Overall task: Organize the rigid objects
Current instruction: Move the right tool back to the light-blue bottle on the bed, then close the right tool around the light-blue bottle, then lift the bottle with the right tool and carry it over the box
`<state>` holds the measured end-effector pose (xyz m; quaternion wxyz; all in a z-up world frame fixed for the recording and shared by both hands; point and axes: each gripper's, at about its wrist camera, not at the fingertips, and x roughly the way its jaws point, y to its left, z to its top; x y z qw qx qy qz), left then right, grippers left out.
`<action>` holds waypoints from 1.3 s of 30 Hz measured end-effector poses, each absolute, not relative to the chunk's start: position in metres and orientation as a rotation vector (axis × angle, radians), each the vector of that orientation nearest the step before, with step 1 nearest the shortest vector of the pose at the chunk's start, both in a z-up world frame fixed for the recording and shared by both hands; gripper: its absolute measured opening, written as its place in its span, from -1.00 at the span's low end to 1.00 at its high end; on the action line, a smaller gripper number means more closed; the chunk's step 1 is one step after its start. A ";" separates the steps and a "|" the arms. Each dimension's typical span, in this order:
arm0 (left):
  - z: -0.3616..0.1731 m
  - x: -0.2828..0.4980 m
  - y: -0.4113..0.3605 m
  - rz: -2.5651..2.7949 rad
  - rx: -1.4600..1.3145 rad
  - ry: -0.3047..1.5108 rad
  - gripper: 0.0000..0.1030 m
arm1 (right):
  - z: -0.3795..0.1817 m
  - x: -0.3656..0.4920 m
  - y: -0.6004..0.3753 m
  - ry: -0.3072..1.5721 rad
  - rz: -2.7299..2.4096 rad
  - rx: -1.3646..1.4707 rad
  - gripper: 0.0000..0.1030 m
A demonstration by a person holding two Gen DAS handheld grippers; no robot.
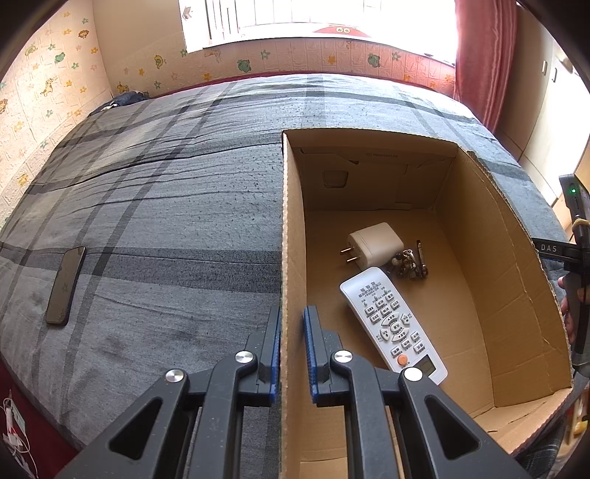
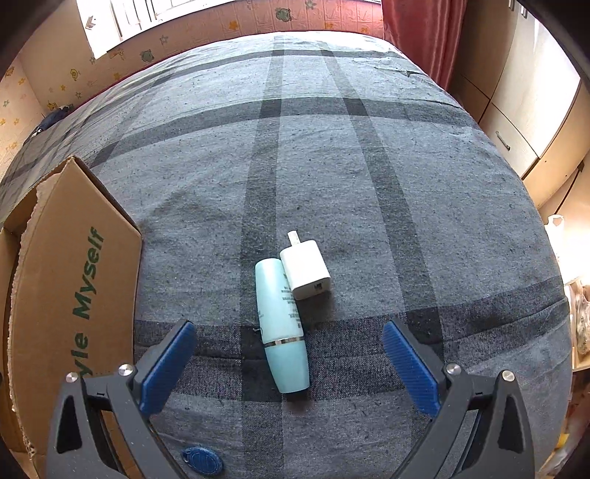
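Observation:
My left gripper [image 1: 292,324] is shut on the left wall of an open cardboard box [image 1: 291,228]. Inside the box lie a white remote control [image 1: 392,324], a white plug adapter [image 1: 374,245] and a bunch of keys [image 1: 411,261]. My right gripper [image 2: 289,355] is open just above the bed, its fingers either side of a light blue bottle [image 2: 282,324]. A white charger [image 2: 305,274] lies touching the bottle's far end. A blue key fob [image 2: 202,460] lies below the right gripper.
A dark phone [image 1: 65,285] lies on the grey plaid bedspread [image 1: 166,191] at the left. The box's outer wall [image 2: 73,294] stands left of the right gripper. A wardrobe [image 2: 516,121] and a red curtain [image 2: 420,33] are at the right.

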<state>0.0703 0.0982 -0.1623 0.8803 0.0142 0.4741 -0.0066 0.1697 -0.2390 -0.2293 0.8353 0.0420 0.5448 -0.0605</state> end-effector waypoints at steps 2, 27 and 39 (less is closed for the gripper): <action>-0.162 0.070 0.098 -0.012 0.034 0.989 -0.77 | -0.236 0.173 -0.240 1.171 -0.136 0.085 0.98; -0.161 0.070 0.097 -0.012 0.030 0.988 -0.77 | -0.228 0.159 -0.227 1.162 -0.097 0.129 -0.46; -0.160 0.071 0.096 -0.012 0.033 0.987 -0.77 | -0.182 0.136 -0.215 1.118 -0.062 0.157 -0.46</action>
